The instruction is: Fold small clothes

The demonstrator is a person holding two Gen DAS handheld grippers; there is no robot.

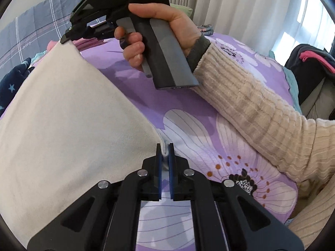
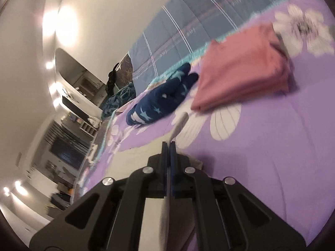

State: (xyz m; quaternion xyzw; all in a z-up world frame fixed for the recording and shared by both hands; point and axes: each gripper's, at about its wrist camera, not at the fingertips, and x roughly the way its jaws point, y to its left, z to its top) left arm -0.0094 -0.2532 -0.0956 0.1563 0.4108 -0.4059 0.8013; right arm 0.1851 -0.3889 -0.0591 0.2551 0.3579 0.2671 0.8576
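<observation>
Midway: pink garment [image 2: 242, 71] folded at one o'clock, navy star piece [image 2: 161, 98] waiting, cream cloth [image 1: 69, 113] pinched by left gripper [image 1: 165, 152] and right gripper [image 2: 169, 146].

We cannot see where the cream cloth [image 1: 69, 113] ends: it runs off the left wrist view at the left and bottom, and its near corner vanishes between the left gripper [image 1: 165, 152] pads. In the right wrist view the folded pink garment [image 2: 242, 69] and the flowered bed sheet [image 2: 272, 138] are smeared by blur, and the far room beyond the bed's foot is too small to read.
</observation>
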